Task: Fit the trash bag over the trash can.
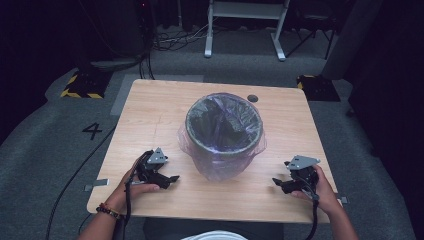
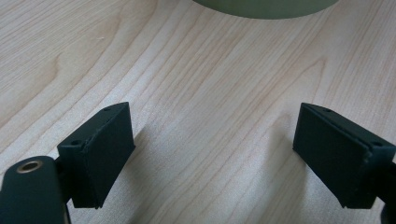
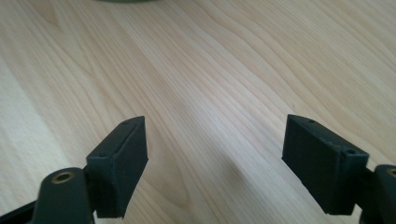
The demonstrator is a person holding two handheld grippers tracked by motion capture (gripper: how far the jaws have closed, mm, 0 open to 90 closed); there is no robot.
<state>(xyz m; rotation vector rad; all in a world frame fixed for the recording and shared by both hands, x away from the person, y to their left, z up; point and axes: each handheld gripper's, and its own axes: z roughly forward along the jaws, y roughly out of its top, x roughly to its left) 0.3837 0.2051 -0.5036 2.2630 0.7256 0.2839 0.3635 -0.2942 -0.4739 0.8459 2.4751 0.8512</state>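
A round bin (image 1: pixel 223 135) lined with a clear purplish bag stands in the middle of the wooden table (image 1: pixel 150 115). My left gripper (image 1: pixel 170 181) rests low on the table to the bin's left, jaws wide apart and empty. In the left gripper view the left gripper (image 2: pixel 212 154) has only bare wood between its fingers, and the bin's green base (image 2: pixel 266 7) lies ahead. On the other side of the bin my right gripper (image 1: pixel 278 184) sits near the table's front edge. Its jaws stand open, with nothing between them in the right gripper view (image 3: pixel 212 163).
A small dark round hole (image 1: pixel 253 98) marks the table's far side. Beyond the table stand a white frame's legs (image 1: pixel 245 30) and yellow-black striped floor blocks (image 1: pixel 82 86). A cable (image 1: pixel 75 175) trails over the grey floor at the left.
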